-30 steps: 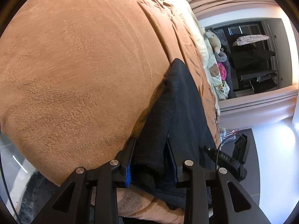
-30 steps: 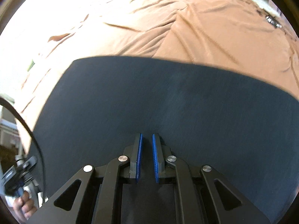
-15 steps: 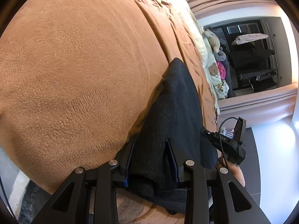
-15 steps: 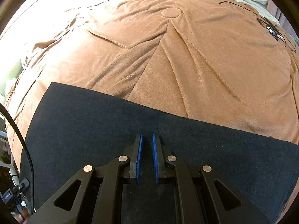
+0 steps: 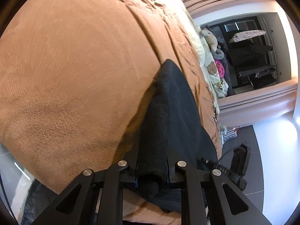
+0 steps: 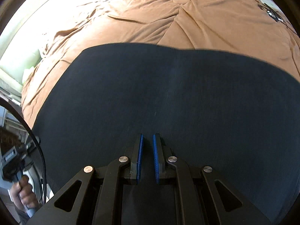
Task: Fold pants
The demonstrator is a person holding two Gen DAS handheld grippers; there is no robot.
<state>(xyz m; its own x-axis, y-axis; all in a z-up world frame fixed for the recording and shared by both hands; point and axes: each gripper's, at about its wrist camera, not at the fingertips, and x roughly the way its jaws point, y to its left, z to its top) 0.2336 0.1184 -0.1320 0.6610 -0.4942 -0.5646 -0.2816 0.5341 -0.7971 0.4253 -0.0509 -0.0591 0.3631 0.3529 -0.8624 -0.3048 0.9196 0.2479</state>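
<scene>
Dark navy knit pants (image 6: 168, 97) spread flat on brown fleece blanket (image 6: 150, 18). Left gripper (image 5: 152, 170) just closed further, clamped on bunched pants edge near blanket's edge. Right gripper (image 6: 148, 157) over pants, pinched nearly together, nothing visibly held.

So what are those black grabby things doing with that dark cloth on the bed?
A person is folding dark pants on a bed with a brown blanket, holding a gripper in each hand. The left gripper has just been closing and now pinches a thick bunch of the pants. The right gripper is nearly shut over the flat cloth; whether it grips any cloth is hard to tell.
</scene>
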